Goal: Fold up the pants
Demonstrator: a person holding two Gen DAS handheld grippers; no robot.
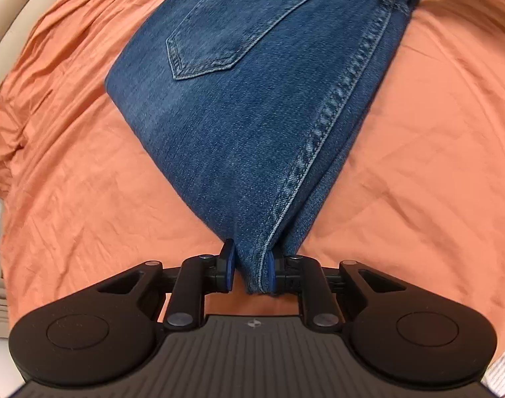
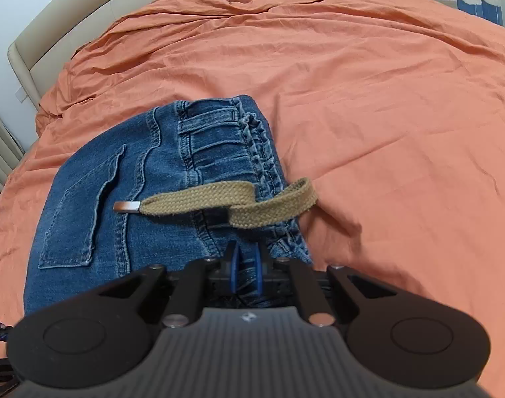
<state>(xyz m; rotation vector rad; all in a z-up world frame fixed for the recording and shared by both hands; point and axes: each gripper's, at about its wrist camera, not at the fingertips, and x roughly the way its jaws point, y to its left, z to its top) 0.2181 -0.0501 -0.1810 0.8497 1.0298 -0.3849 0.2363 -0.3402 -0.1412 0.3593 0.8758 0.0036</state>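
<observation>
I have the left gripper point(image 1: 249, 273) with its fingers point(image 1: 228, 270) pinching a seamed corner of the jeans point(image 1: 239, 116), which fan out ahead of them over the orange bed cover point(image 1: 418, 165). My right gripper point(image 2: 245, 272) fingers point(image 2: 233, 270) pinch the waistband, tan drawstring point(image 2: 219, 204) lying just ahead.

Denim, cotton, webbing and matt plastic

The jeans point(image 1: 246, 99) are blue, faded denim with raised stitched seams; the orange bedsheet point(image 2: 385, 99) is creased matt cloth. At 12 o'clock from the right gripper point(image 2: 245, 273), of matt black plastic, a coarse woven tan belt point(image 2: 219, 202) ends in a shiny metal tip point(image 2: 127, 206). The headboard point(image 2: 53, 33) looks smooth, leather-like.
</observation>
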